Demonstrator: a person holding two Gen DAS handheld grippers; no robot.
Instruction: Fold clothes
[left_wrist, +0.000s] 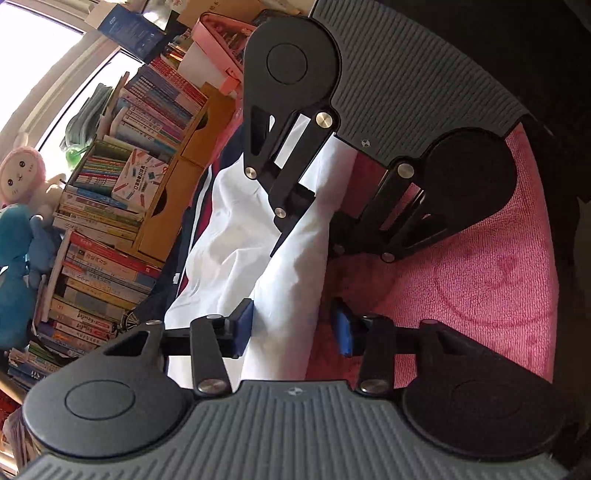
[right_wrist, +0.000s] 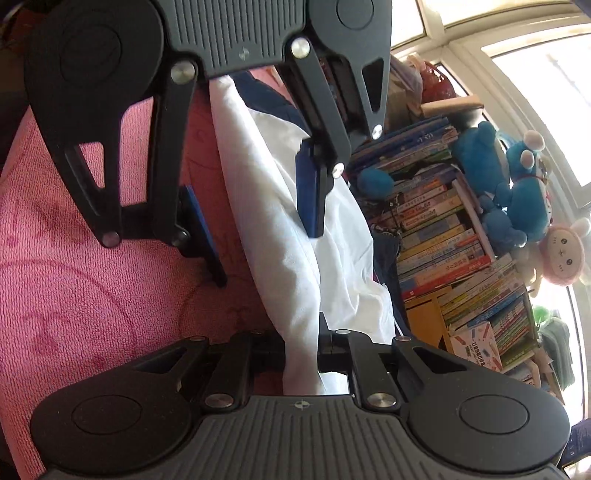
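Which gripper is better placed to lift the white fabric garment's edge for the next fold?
Right. The right gripper is shut on the white fabric garment, which lies on the pink terry towel. The left gripper has its blue pads straddling the same edge without pressing, so it must close first.

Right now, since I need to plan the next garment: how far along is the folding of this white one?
Early. Done: the white garment lies on the pink blanket, but rumpled in a long ridge, no neat fold visible. In hand: the right gripper is shut on its fabric; the left gripper stands open astride the ridge, not yet pinching. Remaining: grip with the left, then make the folds.
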